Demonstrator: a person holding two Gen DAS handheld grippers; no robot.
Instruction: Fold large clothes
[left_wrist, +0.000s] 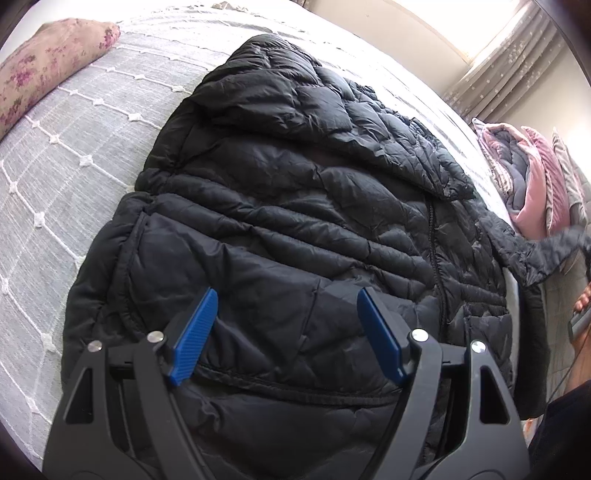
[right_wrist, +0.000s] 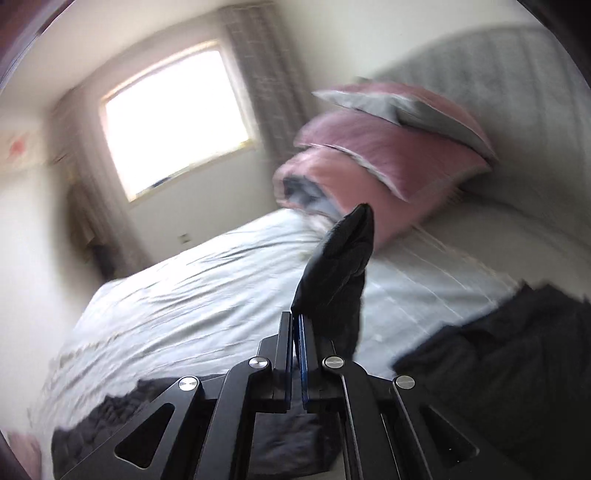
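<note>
Black jacket (left_wrist: 295, 206) lies spread on the bed (left_wrist: 74, 155), hood toward the far edge, zipper running down its front; floral pillow (left_wrist: 48, 70) sits at the bed's far left corner, pink-grey folded bedding (left_wrist: 532, 177) off the jacket's right side. Left gripper (left_wrist: 286, 321) hangs just over the jacket's lower part, blue pads (left_wrist: 192, 336) spread wide with nothing pinched. Right gripper (right_wrist: 295, 317) is pressed together on a black strip of jacket fabric (right_wrist: 340, 258) that stands up past its tips, lifted off the bed; view is motion-blurred.
</note>
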